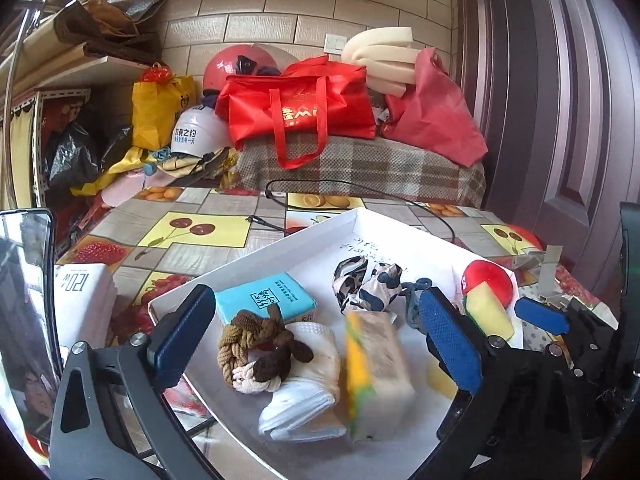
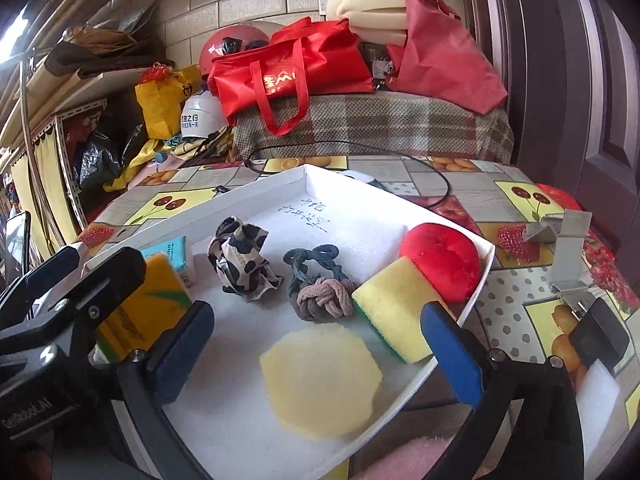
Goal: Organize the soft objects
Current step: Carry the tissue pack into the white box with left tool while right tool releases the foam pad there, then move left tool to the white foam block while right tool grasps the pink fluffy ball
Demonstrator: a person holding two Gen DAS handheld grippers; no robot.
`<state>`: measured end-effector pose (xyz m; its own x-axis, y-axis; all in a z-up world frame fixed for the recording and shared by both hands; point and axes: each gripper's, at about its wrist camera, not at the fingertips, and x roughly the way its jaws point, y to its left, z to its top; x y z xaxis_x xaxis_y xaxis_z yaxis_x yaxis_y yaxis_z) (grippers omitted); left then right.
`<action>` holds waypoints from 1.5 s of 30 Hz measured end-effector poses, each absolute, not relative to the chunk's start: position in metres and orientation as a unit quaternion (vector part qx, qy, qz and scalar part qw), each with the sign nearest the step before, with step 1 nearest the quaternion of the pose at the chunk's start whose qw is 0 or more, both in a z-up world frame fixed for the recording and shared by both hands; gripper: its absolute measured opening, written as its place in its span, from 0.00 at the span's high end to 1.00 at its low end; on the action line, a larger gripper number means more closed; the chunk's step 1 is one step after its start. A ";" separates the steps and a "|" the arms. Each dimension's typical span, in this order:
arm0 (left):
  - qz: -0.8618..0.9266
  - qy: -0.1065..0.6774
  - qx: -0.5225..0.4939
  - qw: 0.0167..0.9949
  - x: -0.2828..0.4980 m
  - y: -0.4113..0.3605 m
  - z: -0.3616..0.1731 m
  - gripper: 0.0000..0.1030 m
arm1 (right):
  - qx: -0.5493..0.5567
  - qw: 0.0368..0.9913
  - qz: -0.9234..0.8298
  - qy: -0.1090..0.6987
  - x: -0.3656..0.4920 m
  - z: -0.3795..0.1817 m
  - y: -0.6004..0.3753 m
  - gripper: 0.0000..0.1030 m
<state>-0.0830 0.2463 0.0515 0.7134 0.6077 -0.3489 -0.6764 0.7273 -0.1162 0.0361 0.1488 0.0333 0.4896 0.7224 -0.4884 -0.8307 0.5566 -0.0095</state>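
Note:
A white tray [image 1: 256,268] on the fruit-print table holds several soft things. My left gripper [image 1: 316,336] is open over its near-left part. Below its fingers lie a brown rope knot [image 1: 256,346], a folded white cloth [image 1: 308,384] and a blurred yellow-green tissue pack [image 1: 378,372], none of them touched by the pads. My right gripper [image 2: 318,352] is open too, and a round yellow sponge [image 2: 320,380] lies loose between its fingers. Further in are a rectangular yellow sponge [image 2: 394,304], a red plush ball [image 2: 444,260], knotted hair ties [image 2: 320,296], a cow-print cloth [image 2: 240,260] and a blue tissue pack [image 1: 266,298].
A white paper pack [image 1: 84,300] lies left of the tray. A black cable [image 1: 360,188] runs behind it. A grey metal bracket [image 2: 560,240] stands on the table at the right. Beyond is a plaid-covered bench [image 1: 360,164] with red bags [image 1: 300,112], and a dark door [image 1: 560,100] on the right.

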 end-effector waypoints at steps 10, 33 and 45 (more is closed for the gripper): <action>0.359 0.127 -0.125 0.916 -0.091 0.249 0.052 0.00 | -0.140 0.863 0.452 0.175 0.021 0.038 0.149 0.00; 0.324 0.110 -0.115 0.932 -0.098 0.235 0.056 0.00 | -0.129 0.815 0.517 0.226 0.058 0.030 0.019 0.00; 0.283 0.111 -0.085 0.949 -0.104 0.201 0.058 0.00 | -0.268 0.763 0.520 0.273 0.033 0.000 0.086 0.39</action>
<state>-0.1045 0.2006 0.0584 0.8154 0.5182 -0.2581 -0.5558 0.8255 -0.0983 0.0330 0.0863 -0.0004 0.3091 0.6477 -0.6963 -0.9409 0.3150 -0.1247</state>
